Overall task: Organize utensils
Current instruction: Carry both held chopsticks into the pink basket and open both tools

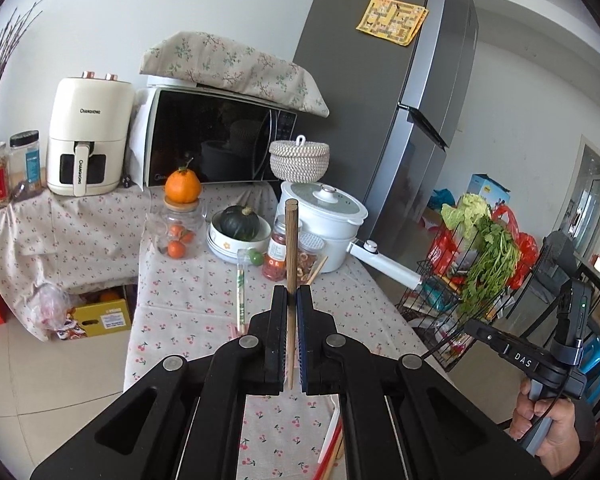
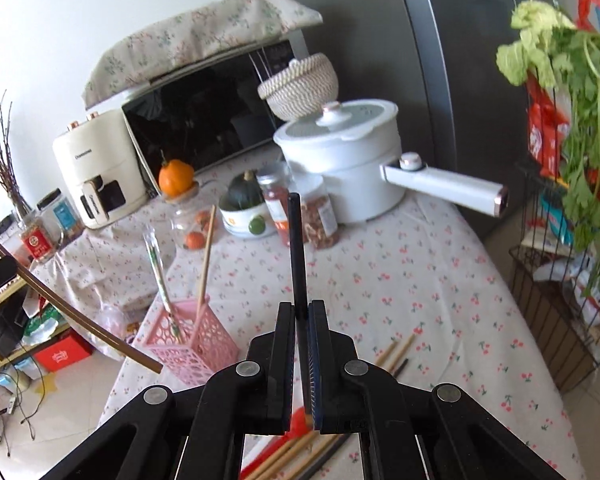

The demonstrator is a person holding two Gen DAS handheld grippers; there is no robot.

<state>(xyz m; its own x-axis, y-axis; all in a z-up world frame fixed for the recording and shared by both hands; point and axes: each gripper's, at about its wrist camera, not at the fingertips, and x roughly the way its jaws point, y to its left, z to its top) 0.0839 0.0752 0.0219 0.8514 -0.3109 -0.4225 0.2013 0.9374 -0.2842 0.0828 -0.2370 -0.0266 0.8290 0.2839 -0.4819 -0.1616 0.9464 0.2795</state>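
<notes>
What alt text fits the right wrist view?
The right gripper is shut on a thin black chopstick pointing up over a cherry-print tablecloth. To its left, a pink perforated plastic basket holds two utensils; loose wooden chopsticks lie nearby.

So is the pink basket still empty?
No. The pink basket holds two utensils standing upright: a wrapped pair of chopsticks and a wooden chopstick.

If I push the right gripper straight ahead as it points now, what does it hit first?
Probably the jar of nuts: the black chopstick held in the right gripper points at it, over bare tablecloth. Depth is unclear; the white pot stands just behind.
</notes>
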